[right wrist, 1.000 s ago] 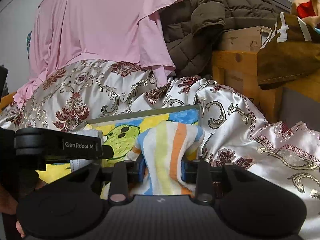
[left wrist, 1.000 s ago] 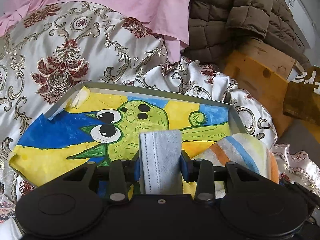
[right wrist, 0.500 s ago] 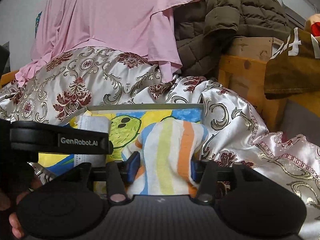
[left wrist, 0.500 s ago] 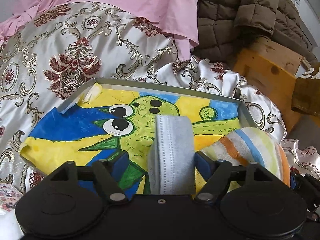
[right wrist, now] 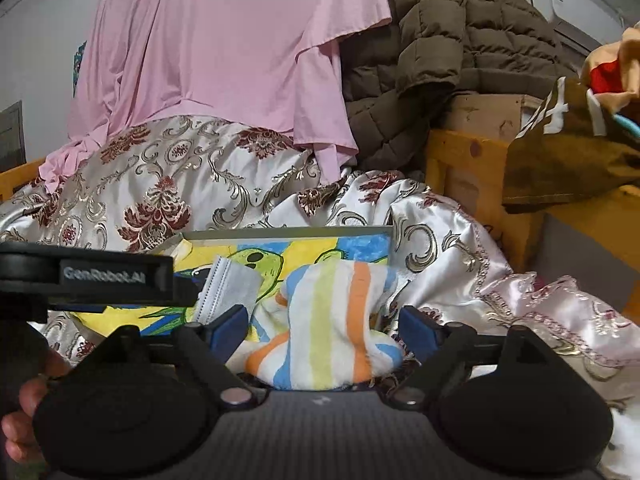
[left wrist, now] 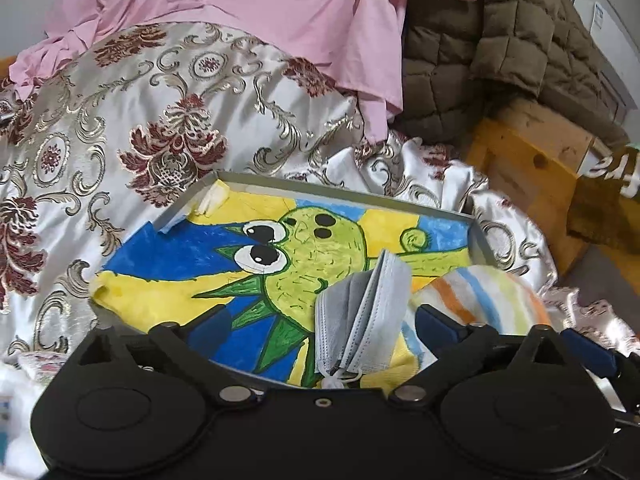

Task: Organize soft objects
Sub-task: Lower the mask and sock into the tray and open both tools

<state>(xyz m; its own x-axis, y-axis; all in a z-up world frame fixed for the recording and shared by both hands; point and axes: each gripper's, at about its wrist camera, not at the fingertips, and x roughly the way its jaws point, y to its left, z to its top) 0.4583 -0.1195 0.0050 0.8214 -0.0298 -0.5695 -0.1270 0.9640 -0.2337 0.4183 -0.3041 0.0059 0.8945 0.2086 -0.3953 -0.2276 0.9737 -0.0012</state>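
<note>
The biggest thing in front of me is the satin bedspread [left wrist: 168, 128], cream with dark red flowers and gold scrolls, rumpled over the whole bed. Behind it a pink garment [right wrist: 224, 48] hangs down over the bedspread, and beside that, to the right, a brown quilted jacket [left wrist: 500, 52] slumps on a wooden crate [left wrist: 532, 168].

On the bedspread lies a shallow grey tray [left wrist: 360, 194], and its floor is covered by a painted picture [left wrist: 168, 264] of a green big-eyed creature on blue and yellow.

In the near right part of the tray sits the striped towel [right wrist: 332, 328], bunched up, white with orange, yellow and blue bands. My right tongs [right wrist: 322, 324] stand around it with the jaws opening; the blue pads are clear of the cloth on both sides, so the towel is released and rests on the tray.

Just left of the towel the grey face mask [left wrist: 360, 320] lies folded and half sprung open on the picture, its ear loop trailing toward me. My left tongs [left wrist: 320, 328] are opening wide too, with the mask between the jaws but neither pad touching it. My hand [right wrist: 24, 412] shows at the left edge of the right view, holding the left tongs.
</note>
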